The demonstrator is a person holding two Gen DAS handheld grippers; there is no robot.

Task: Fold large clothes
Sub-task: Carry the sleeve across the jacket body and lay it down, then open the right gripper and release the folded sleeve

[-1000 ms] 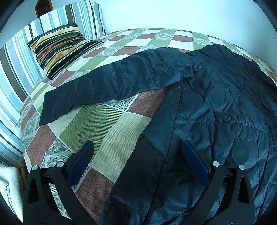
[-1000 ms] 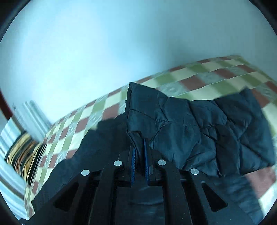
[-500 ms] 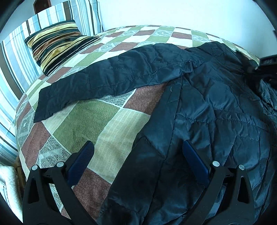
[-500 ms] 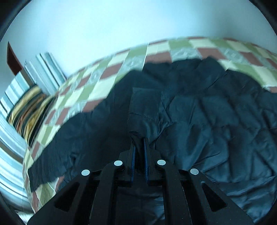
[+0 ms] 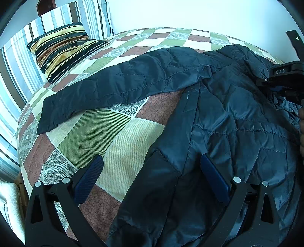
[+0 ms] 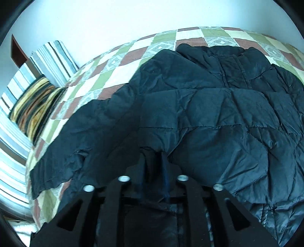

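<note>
Right hand-held gripper [image 6: 153, 161] tilts down, jaws opening around jacket [image 6: 209, 117] fabric; left hand-held gripper [image 5: 152, 165] hovers spread.

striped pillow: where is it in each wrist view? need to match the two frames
Left wrist: striped pillow upper left, lying on the checked bedspread, above the jacket's outstretched sleeve.
Right wrist: pillow at the left edge, mid-height, blurred, left of the same sleeve.
Shared landmark: the blue-striped headboard cushions right behind the pillow.

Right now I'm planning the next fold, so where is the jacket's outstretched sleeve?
In the left wrist view the sleeve lies flat across the checked bedspread, reaching left toward the striped pillow.
</note>
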